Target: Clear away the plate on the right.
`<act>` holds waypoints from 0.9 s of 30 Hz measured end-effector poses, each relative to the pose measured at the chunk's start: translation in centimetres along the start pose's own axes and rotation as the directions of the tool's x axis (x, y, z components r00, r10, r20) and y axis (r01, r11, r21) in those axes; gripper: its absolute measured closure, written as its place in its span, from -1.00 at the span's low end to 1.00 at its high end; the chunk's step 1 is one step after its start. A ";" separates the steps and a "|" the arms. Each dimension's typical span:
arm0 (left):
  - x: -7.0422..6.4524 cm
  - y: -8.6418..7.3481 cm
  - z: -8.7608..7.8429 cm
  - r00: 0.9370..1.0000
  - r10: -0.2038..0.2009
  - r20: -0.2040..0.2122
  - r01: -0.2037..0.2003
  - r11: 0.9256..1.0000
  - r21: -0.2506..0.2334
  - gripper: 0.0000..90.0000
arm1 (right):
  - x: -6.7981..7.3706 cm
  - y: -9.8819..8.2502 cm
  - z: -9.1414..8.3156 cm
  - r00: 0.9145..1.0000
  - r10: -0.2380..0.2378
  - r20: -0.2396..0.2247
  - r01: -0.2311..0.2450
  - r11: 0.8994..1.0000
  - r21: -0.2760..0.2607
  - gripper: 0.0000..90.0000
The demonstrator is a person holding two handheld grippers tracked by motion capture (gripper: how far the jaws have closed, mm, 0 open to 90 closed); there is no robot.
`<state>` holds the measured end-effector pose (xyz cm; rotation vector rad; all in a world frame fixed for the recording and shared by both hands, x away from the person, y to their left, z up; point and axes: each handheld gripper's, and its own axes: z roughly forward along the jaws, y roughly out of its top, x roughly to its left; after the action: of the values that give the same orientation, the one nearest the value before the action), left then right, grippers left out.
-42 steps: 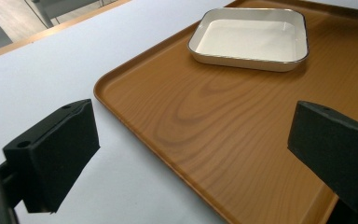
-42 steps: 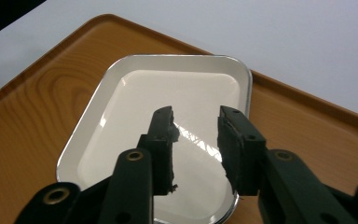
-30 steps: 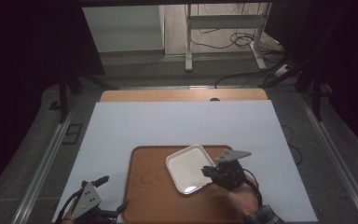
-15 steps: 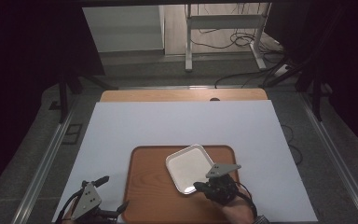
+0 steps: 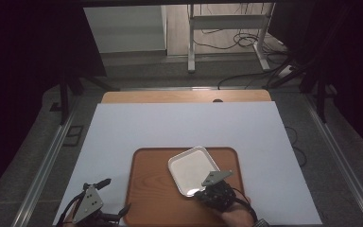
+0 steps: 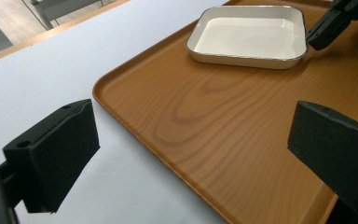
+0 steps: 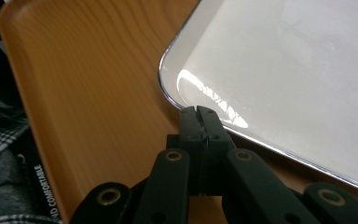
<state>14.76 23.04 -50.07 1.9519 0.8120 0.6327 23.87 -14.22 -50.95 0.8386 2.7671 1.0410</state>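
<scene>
White dish (image 5: 193, 169): sits on the wooden tray (image 5: 151, 198), toward its far right part, turned at an angle to the tray's edges; empty, glossy inside, with a thin metal rim.
Right gripper (image 7: 198, 112): jaws pressed together on the dish's near rim close to a rounded corner, a pinch on the lip and nothing more.
Step in hand: looks like a lift or a drag of the dish by that one edge.
Doing it well: I'd judge the hold is narrow and off to one side, so the dish will want to swing or tip about the pinch; keep the far edge low, move slowly, and keep the squeeze firm since the enamel looks slick.
Risk: the rim could slide out of the pads if the wrist rolls.
Right hand pose: in the high view the right gripper (image 5: 203, 189) comes in from the near edge of the tray, tilted forward and down, its grey plate on top, cable trailing back toward the sleeve.
Left gripper (image 6: 186, 154): jaws wide apart with nothing between them, looking across the tray's near left corner.
Left hand pose: low at the near left of the table (image 5: 179, 127), just beside the tray, pointed toward the dish but well apart from it.
Farther off: bare white tabletop beyond the tray.
</scene>
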 end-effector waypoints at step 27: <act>0.0 0.0 0.0 1.000 0.003 -0.002 -0.003 1.000 0.001 -0.96 | 0.1 2.4 2.6 0.999 -0.029 0.017 0.029 0.999 -0.017 0.98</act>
<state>14.77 23.03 -50.08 1.9539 0.8114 0.6364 25.51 -11.17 -51.43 0.7989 2.7436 1.0467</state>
